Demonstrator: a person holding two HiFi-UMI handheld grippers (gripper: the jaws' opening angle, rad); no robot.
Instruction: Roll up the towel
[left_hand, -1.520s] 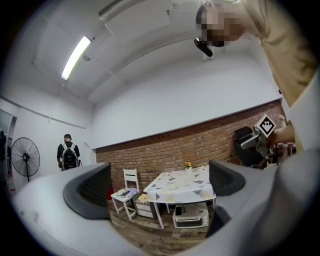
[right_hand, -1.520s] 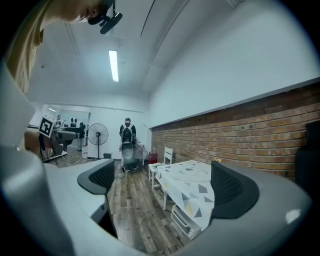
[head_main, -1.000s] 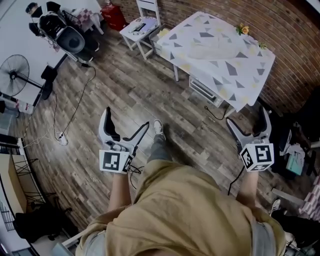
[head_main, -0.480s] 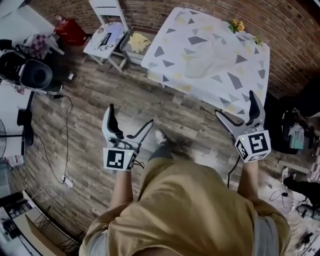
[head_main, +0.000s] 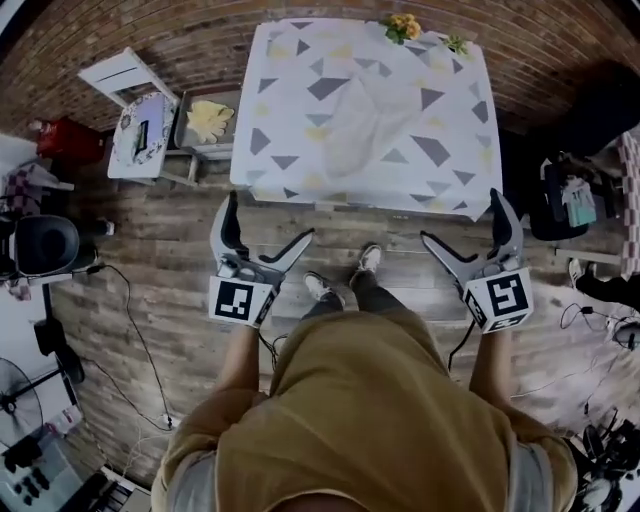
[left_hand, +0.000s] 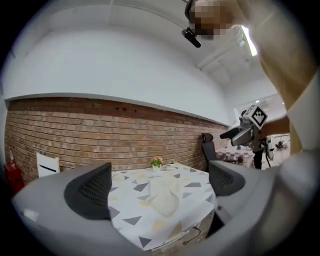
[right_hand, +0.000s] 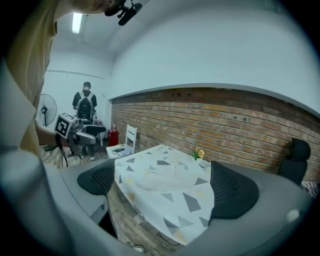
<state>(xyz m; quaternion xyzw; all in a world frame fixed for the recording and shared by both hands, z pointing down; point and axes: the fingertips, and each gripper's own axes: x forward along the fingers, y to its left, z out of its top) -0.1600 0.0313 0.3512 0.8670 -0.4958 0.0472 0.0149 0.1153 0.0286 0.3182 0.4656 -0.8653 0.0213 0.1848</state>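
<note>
Left tool (head_main: 270, 216) and right tool (head_main: 461, 216): both spread wide, nothing between the jaws, touching nothing. They're held over the wood floor (head_main: 180, 260), just short of the desk's (head_main: 268, 160) near edge. Towel (head_main: 365, 112) lies crumpled mid-desk, ahead of both tools and apart from them. Flowers (head_main: 404, 25) sit at the desk's far edge.

Person in a mustard-yellow shirt (head_main: 370, 420), with two grey hand-held grippers.
The shirt has short, loose sleeves; under it are dark trousers (head_main: 366, 292) and pale shoes (head_main: 320, 288). The left gripper (head_main: 270, 215) and the right gripper (head_main: 461, 215) each have black ribbed pads (left_hand: 92, 197), a white cube (head_main: 240, 300) with black square markers and a thin black cable (head_main: 458, 345).
</note>
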